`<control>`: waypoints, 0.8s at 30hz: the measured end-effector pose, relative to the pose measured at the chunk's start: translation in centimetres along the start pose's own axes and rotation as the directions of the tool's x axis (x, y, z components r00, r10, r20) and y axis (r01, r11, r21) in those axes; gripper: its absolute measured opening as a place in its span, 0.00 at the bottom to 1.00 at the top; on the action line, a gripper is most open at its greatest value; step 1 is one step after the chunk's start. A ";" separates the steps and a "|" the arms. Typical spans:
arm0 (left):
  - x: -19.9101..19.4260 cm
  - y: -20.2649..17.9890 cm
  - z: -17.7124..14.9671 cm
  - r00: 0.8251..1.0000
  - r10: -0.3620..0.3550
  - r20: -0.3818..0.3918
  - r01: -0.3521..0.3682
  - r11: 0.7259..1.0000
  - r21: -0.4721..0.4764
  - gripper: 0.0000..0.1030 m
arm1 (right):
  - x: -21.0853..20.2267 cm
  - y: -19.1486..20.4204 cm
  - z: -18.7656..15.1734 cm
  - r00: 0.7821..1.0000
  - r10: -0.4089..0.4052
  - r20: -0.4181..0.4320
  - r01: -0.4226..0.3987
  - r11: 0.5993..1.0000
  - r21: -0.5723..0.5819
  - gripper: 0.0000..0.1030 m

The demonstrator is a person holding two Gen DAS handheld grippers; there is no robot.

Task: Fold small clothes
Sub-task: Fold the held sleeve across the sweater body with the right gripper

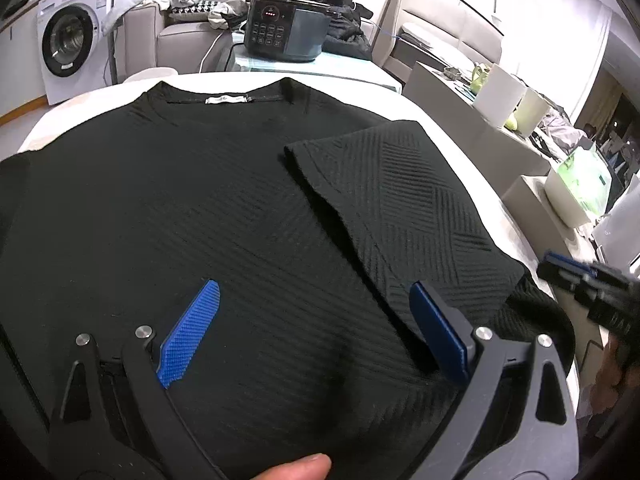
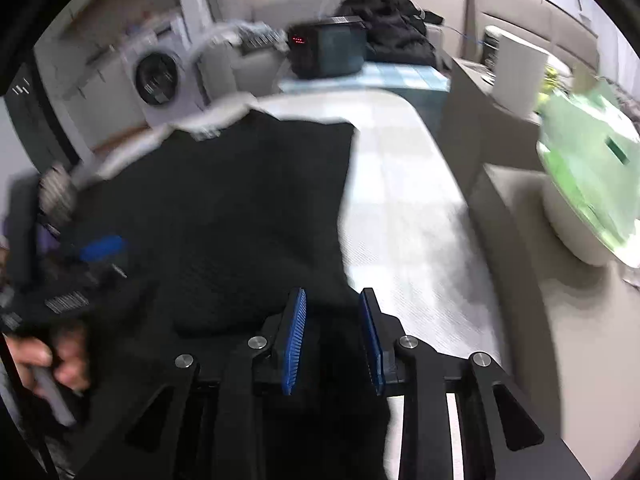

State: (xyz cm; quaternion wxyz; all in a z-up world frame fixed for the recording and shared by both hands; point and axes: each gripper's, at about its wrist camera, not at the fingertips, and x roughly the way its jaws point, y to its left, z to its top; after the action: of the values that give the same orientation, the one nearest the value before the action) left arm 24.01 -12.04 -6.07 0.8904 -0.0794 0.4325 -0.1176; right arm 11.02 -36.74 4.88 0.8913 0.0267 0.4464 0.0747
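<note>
White table [image 1: 448, 128] – black shirt [image 1: 200, 208] flat, collar far end; left hand-held gripper [image 1: 316, 296] agape, right [image 2: 333, 300] narrowly parted.

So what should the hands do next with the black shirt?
Probably fold the other sleeve in. One sleeve already lies over the shirt; the far one still sticks out. The left gripper is open above the cloth, holding nothing.

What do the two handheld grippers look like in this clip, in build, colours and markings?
Both match. The left gripper has black angular linkage arms with round silver pivot bolts and flat blue fingers with a fine ribbed texture. The right gripper shows the same black frame, silver bolts and blue fingers. White barcode-like labels sit on the left gripper's body in the right wrist view. No sleeves show.
</note>
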 end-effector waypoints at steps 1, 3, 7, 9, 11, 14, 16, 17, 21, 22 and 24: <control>-0.2 0.0 -0.1 1.000 0.002 0.005 -0.002 1.000 0.006 0.92 | 0.1 0.2 0.4 1.000 0.018 0.021 -0.019 1.000 0.016 0.28; -0.9 0.2 -0.4 1.000 0.014 0.012 -0.014 1.000 0.009 0.93 | 0.8 0.6 0.9 0.996 0.055 0.065 -0.057 0.998 0.028 0.28; -2.8 1.6 -1.4 0.998 0.046 0.030 -0.046 0.999 0.004 0.95 | 4.1 2.4 1.0 0.992 0.129 0.002 -0.129 0.992 -0.018 0.28; -4.0 2.8 -2.1 0.996 0.075 0.038 -0.076 0.997 0.001 0.97 | 5.1 3.1 0.3 0.999 0.000 -0.047 -0.004 0.996 -0.094 0.28; -5.3 4.6 -2.8 0.993 0.112 0.044 -0.111 0.994 -0.016 0.97 | 5.6 3.3 -0.1 0.994 -0.090 -0.066 0.081 0.989 -0.125 0.25; -7.9 8.5 -3.9 0.981 0.182 0.062 -0.176 0.980 -0.092 0.99 | 4.3 4.3 -0.1 0.993 -0.111 -0.045 0.106 0.988 -0.108 0.28; -10.3 12.1 -4.7 0.965 0.248 0.088 -0.228 0.955 -0.188 0.99 | 3.1 5.3 0.1 0.999 -0.041 -0.009 0.041 0.996 -0.075 0.35; -11.5 13.9 -5.2 0.949 0.298 0.106 -0.266 0.933 -0.243 0.99 | 2.5 5.8 0.3 1.000 0.008 0.007 -0.008 0.999 -0.050 0.48; -15.8 21.8 -7.0 0.892 0.437 0.112 -0.347 0.823 -0.450 0.98 | 1.1 8.8 0.7 0.993 0.109 0.051 -0.107 0.993 -0.055 0.54; -16.5 23.8 -7.5 0.885 0.455 0.095 -0.352 0.790 -0.501 0.98 | 1.0 9.8 0.7 0.992 0.113 0.055 -0.109 0.991 -0.074 0.54; -17.3 27.6 -8.6 0.881 0.469 0.066 -0.344 0.730 -0.591 0.97 | 1.0 11.0 0.7 0.990 0.131 0.053 -0.126 0.988 -0.092 0.54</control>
State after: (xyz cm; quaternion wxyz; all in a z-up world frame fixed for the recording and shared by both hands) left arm 10.81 18.94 -5.03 0.8709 -0.2529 0.3574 0.2231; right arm 11.02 -25.71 5.75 0.8977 0.0181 0.4137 0.1509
